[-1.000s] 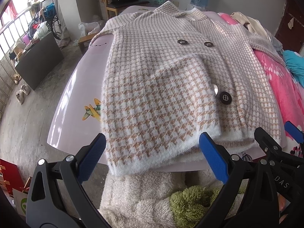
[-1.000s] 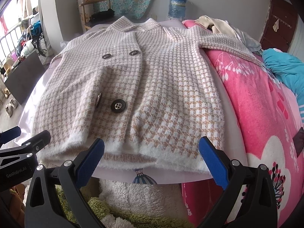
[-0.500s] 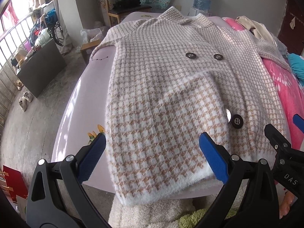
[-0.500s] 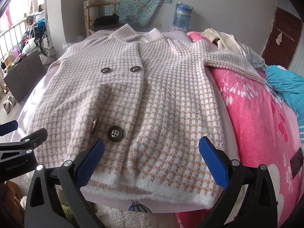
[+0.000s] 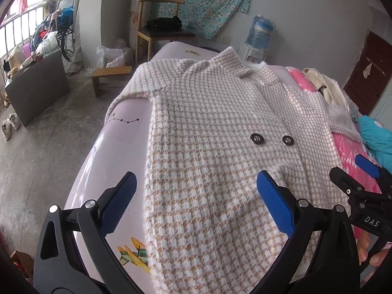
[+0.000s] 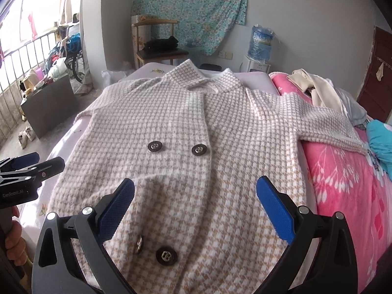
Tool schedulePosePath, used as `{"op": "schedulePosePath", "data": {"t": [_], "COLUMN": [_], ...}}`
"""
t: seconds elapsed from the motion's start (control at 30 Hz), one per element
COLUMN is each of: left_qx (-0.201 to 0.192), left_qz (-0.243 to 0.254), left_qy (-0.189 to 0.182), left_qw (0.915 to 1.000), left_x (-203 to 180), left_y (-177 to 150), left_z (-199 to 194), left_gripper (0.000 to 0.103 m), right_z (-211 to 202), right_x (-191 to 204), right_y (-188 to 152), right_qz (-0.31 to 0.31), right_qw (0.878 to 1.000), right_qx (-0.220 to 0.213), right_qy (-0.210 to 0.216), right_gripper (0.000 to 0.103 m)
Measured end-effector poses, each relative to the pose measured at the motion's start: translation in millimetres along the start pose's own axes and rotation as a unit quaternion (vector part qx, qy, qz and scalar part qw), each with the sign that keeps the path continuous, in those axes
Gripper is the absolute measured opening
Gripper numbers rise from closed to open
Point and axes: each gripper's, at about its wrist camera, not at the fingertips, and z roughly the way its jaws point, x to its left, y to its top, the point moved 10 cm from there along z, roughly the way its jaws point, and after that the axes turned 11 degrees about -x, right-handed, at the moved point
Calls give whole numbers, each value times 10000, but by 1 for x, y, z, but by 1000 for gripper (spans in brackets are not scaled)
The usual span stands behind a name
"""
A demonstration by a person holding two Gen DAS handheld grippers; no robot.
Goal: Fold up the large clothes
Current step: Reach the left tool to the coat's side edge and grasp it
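Both pairs of fingers stand wide apart and hold nothing. I see the left gripper [image 5: 196,203] over the near left part of the coat [image 5: 220,147], with its left finger [image 5: 117,201] above the lilac bed sheet [image 5: 117,152] and its right finger [image 5: 274,203] above the checked fabric. My right gripper [image 6: 196,205] hangs over the near middle of the coat [image 6: 196,122], both blue fingers [image 6: 274,205] above the cloth; I cannot tell if they touch it.

The coat lies spread flat on the bed, front side up, collar at the far end. Two dark buttons [image 6: 176,148] sit side by side in the middle, and one more dark button [image 6: 166,254] is near, between the right fingers. Its right sleeve [image 6: 325,127] reaches out over the pink flowered blanket [image 6: 343,183]. Its left sleeve [image 5: 144,83] lies toward the far left edge of the bed.

Beyond the bed I see a wooden chair [image 6: 156,46] and a water bottle [image 6: 262,41] by the wall.
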Motion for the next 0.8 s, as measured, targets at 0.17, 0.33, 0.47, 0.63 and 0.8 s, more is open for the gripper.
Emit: {"op": "schedulePosePath", "data": {"t": [0.17,0.33,0.47,0.63,0.8], "left_qx": [2,-82,-29,596,1204], "left_qz": [-169,-844,-1633,-3481,-4766], "left_qy": [-168,-422,-53,-357,-654], "left_qw": [9997,9955,9866,9349,8684], "left_x": [11,40,100,173,215], "left_y": [16,42,63,58,29], "left_z": [16,31,55,110,167], "left_gripper": [95,95,95,95,95], "right_z": [31,55,72,91,108], "right_x": [17,40,57,75,86], "right_y": [15,22,22,22,21], "right_qz": [133,8,-109,-219,-334], "right_qw": [9989,9973,9955,9936,9930], "right_qx": [60,134,248,385,485], "right_qy": [453,728,907,1043,1021], "right_gripper": [97,97,97,97,97]}}
